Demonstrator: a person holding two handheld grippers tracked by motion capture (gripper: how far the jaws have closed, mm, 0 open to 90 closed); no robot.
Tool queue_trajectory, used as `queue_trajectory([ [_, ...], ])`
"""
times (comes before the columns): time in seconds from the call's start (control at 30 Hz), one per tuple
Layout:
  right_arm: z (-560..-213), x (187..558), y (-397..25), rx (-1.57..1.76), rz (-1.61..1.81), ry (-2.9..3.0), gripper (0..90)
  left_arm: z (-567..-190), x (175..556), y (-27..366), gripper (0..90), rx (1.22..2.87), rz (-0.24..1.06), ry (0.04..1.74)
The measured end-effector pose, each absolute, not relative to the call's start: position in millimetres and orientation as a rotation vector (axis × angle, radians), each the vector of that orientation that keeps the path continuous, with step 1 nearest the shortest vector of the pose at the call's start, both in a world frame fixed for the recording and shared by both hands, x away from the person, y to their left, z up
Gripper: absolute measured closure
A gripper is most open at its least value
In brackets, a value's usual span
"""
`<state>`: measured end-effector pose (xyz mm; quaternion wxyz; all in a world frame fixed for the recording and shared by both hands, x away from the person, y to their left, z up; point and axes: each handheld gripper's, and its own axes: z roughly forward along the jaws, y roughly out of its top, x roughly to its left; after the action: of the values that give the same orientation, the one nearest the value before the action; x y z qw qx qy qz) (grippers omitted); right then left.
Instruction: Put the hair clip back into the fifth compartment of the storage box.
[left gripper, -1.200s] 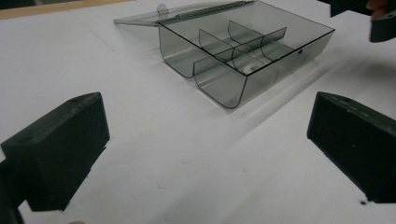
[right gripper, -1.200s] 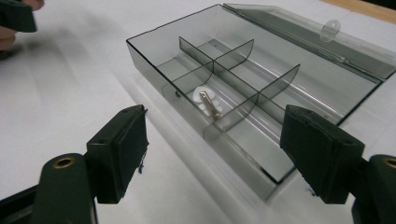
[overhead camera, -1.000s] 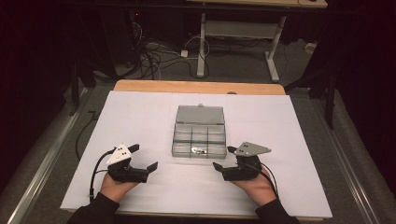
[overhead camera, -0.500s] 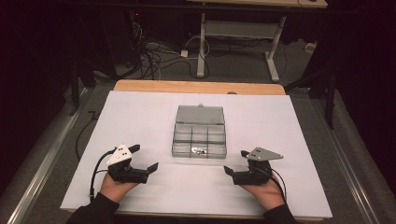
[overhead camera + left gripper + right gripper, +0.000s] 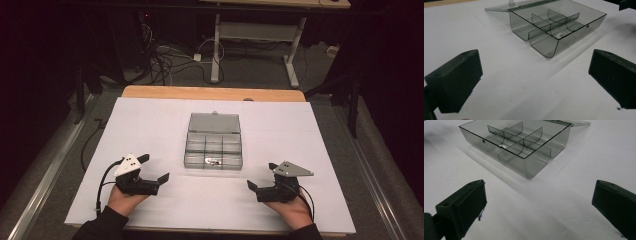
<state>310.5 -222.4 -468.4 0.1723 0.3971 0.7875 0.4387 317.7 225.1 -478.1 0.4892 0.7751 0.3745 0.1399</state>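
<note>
Covering the wooden table (image 5: 150, 92), white sheet (image 5: 310, 130), dark room behind

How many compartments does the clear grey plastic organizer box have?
6, in two rows of three inside the clear grey plastic organizer box: three along the hinged lid side, three nearer the person. The near middle one holds small items.

— Any lettering on the compartment box (image 5: 213, 141)?

— None that can be read. Its smoky clear walls and dividers are plain in both gripper views, and the open lid (image 5: 214, 123) carries no label.

— The grippers?

— The grey plate on the left gripper (image 5: 152, 169) shows small dark dots, not characters. The right gripper (image 5: 261, 176) has a bare plate too, and the black jaws carry no brand.

— The white table cover (image 5: 150, 120)?

— Blank. No numbers or signs anywhere on it.
</note>
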Motion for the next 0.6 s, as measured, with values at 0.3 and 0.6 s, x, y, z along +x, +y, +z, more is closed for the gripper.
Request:
queue_trajectory([
  [0.3, -467.9, 307.5, -221.8, 1.106, 1.241, 2.216, 0.4, -478.3, 315.0, 222.4, 0.0, 1.893, 0.336, 0.897],
  [0.6, -466.9, 311.0, -218.3, 1.110, 1.271, 2.201, 0.4, -478.1, 313.2, 223.3, 0.0, 1.847, 0.348, 0.914],
])
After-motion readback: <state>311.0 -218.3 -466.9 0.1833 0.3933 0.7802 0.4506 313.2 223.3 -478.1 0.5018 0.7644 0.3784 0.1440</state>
